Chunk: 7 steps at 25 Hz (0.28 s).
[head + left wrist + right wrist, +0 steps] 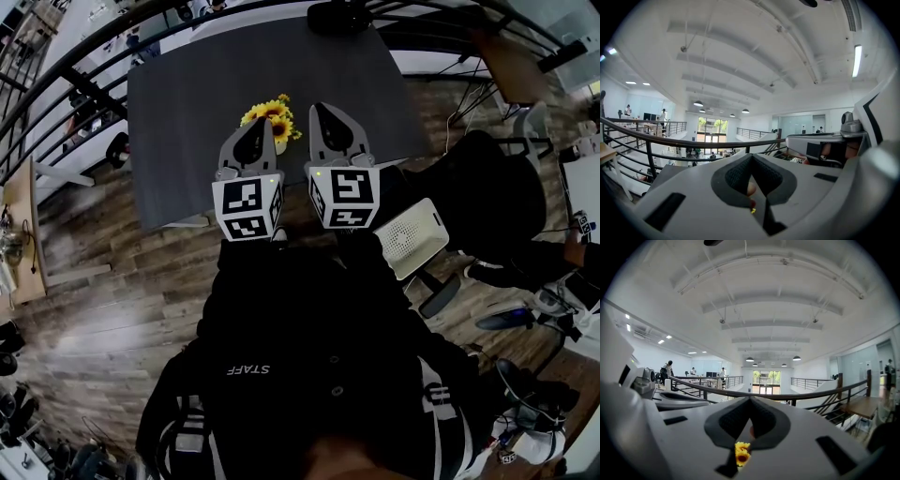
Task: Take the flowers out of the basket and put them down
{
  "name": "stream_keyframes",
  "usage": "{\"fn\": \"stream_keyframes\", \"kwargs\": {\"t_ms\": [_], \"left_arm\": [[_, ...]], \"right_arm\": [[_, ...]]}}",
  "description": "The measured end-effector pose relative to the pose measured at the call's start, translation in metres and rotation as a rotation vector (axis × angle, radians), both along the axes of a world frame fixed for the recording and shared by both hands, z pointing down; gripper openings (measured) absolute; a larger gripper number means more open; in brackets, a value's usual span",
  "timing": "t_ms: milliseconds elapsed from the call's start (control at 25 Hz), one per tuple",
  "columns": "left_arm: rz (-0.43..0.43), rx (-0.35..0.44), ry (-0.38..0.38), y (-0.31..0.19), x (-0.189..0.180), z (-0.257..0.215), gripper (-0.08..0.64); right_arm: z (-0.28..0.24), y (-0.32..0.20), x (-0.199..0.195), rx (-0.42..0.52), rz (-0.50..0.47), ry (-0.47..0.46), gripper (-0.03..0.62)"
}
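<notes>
**Both jaws clenched just short of the sunflowers**

The person is holding the left gripper (pixel 251 139) and the right gripper (pixel 333 131) side by side over the near edge of the tabletop (pixel 187 112). Both are pointing outward rather than down. Each gripper view is showing its jaws pressed together with nothing between them.

The flowers (pixel 271 114), a small bunch of yellow sunflowers, are standing upright on the tabletop just beyond and between the two grippers. The right gripper view is catching them low, through the slit under its jaws.

A pale bit of a container (pixel 281 146) is peeking out beneath the blooms, but the grippers are covering most of it. So it cannot be told whether that is the basket, or whether the stems are sitting in it.

If they are, a good grasp is likely calling for one gripper tilting down, parting its jaws wide and closing on the stems below the heads, not on the petals. The other gripper would be steadying the container.
</notes>
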<state>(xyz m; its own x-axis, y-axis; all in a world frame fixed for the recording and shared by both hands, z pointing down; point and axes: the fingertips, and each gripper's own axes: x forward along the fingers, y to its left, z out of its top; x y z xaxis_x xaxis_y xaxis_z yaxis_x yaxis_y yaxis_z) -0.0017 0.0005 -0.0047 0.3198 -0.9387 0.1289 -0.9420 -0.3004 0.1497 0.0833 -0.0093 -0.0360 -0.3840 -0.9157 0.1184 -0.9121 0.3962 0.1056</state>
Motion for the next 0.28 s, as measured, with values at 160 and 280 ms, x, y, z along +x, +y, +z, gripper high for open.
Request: {"fn": "stream_keyframes", "kwargs": {"t_ms": [160,280], "left_arm": [[-0.002,-0.013,-0.001,-0.0006,-0.0005,0.0035,0.0],[-0.004,-0.016,0.0,-0.001,-0.0015,0.0032,0.0]], "right_arm": [[-0.0007,-0.0008,0.0,0.003,-0.001,0.002,0.014],[-0.0014,-0.0011,-0.001,0.003,-0.003,0.003,0.014]]}}
